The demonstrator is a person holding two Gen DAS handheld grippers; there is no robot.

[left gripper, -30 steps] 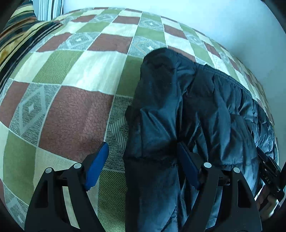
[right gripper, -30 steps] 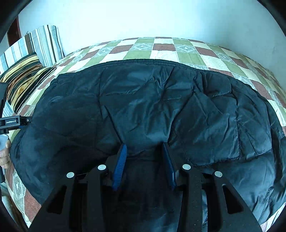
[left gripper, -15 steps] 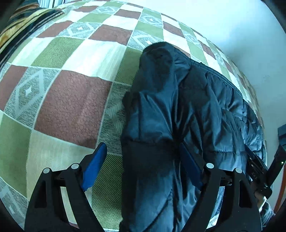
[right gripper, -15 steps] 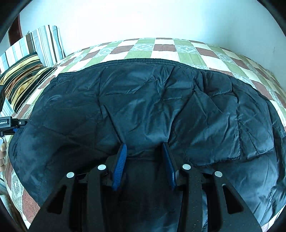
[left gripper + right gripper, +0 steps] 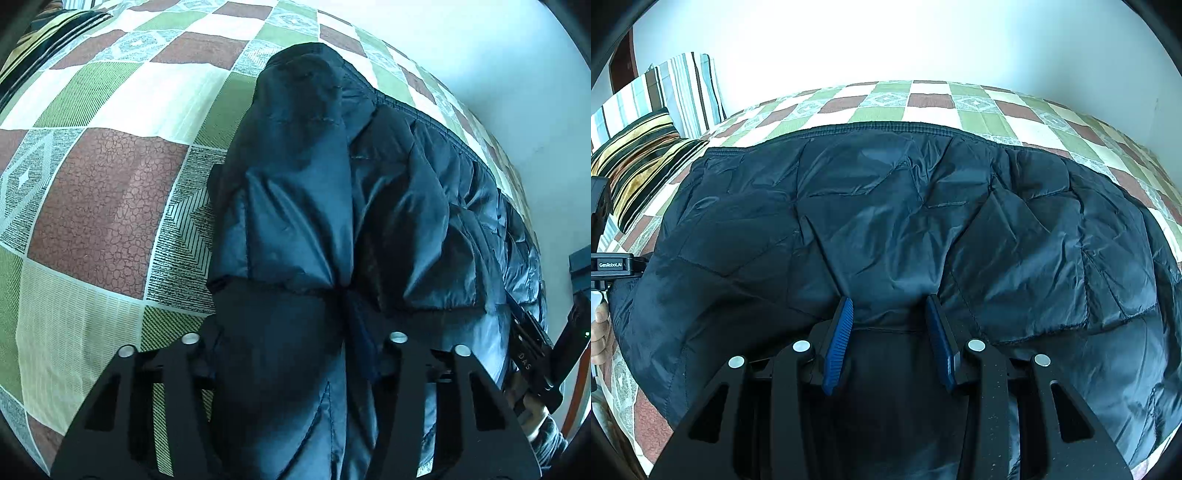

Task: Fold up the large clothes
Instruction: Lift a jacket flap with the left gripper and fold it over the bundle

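From my seat the checked bedspread fills nine o'clock in the left wrist view, with the dark quilted jacket lying on it from twelve down to six. My left gripper has just been closing; its fingers now pinch a bunched fold of the jacket, pads buried in the fabric. In the right wrist view, striped pillows sit at ten o'clock. My right gripper clamps a fold of jacket between its blue pads.
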